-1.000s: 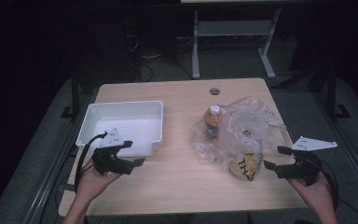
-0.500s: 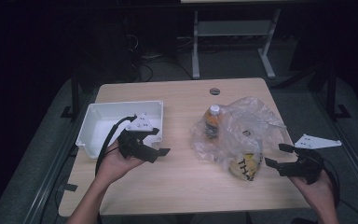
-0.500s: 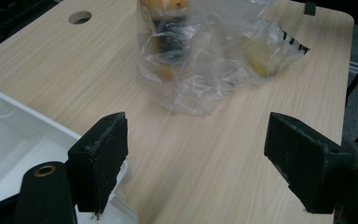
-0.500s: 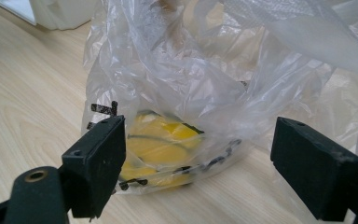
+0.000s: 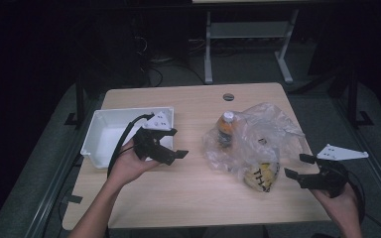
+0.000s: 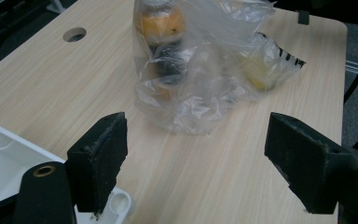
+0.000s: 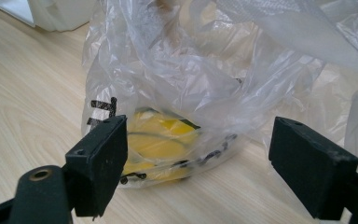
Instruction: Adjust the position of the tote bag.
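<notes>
- Since the earlier frames, the left gripper (image 5: 171, 151) has travelled away from the table's near-left edge, past the front of the white bin (image 5: 104, 130), toward the clear plastic bag (image 5: 258, 136); it now hangs over bare wood between bin and bag, with its cable looping back over the bin.
- Its jaws stand wide apart and hold nothing; the left gripper view (image 6: 193, 154) looks between them straight at the bag, which lies a little way ahead, not touched.
- By contrast, the right gripper (image 5: 297, 166) has hardly shifted: it sits near the table's right edge, just beside the bag's near end.
- Its jaws are also spread and empty; in the right gripper view (image 7: 196, 161) they flank the bulging end of the bag (image 7: 205, 93) without closing on it.
- Lying in the middle-right part of the table (image 5: 198, 193), the bag is crumpled and loosely open.
- Inside it, an orange-labelled bottle (image 5: 224, 128) with a white cap lies toward the far-left side.
- A yellow packet with black lettering (image 5: 264, 176) lies in the bag's near end, closest to the right gripper.
- Next to the left gripper, the white bin rests at the table's left side.
</notes>
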Demonstrator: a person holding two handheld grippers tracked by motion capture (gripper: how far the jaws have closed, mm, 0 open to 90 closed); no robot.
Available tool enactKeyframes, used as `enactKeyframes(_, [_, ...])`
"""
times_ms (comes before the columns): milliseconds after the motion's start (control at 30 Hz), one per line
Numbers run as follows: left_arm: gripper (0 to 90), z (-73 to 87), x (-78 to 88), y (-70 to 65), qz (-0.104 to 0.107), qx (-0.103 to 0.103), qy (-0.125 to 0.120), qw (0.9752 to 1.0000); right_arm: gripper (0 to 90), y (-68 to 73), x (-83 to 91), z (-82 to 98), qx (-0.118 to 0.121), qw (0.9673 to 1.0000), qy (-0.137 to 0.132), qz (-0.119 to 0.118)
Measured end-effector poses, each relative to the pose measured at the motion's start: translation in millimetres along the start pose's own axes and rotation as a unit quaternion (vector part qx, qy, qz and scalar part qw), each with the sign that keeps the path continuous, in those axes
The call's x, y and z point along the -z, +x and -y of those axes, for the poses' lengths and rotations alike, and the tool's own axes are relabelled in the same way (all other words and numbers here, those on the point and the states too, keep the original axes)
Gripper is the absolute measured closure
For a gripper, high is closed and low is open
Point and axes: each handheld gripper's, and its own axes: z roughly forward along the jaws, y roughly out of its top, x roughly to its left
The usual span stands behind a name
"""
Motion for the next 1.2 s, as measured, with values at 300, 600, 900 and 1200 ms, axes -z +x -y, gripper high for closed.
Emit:
enactKeyframes(300, [20.6,-33.1,-15.5,-6.8,0.014,-0.028,-0.001,0.9995,19.0,0.5,2.3,2.3,0.000,1.0000,0.003,0.002])
enactKeyframes(600, [20.9,-66.8,-38.0,-12.5,0.035,-0.070,0.012,0.9968,19.1,1.2,10.6,7.5,-0.007,0.9999,0.001,0.008])
enactKeyframes(900, [22.1,-105.0,-68.6,-21.6,0.051,-0.103,0.021,0.9932,19.1,1.7,15.1,10.9,-0.015,0.9998,-0.003,0.009])
enactKeyframes(1200, [25.2,-136.4,-102.0,-22.4,0.062,-0.118,0.039,0.9903,19.0,-0.1,9.9,6.9,-0.007,1.0000,-0.002,0.001])
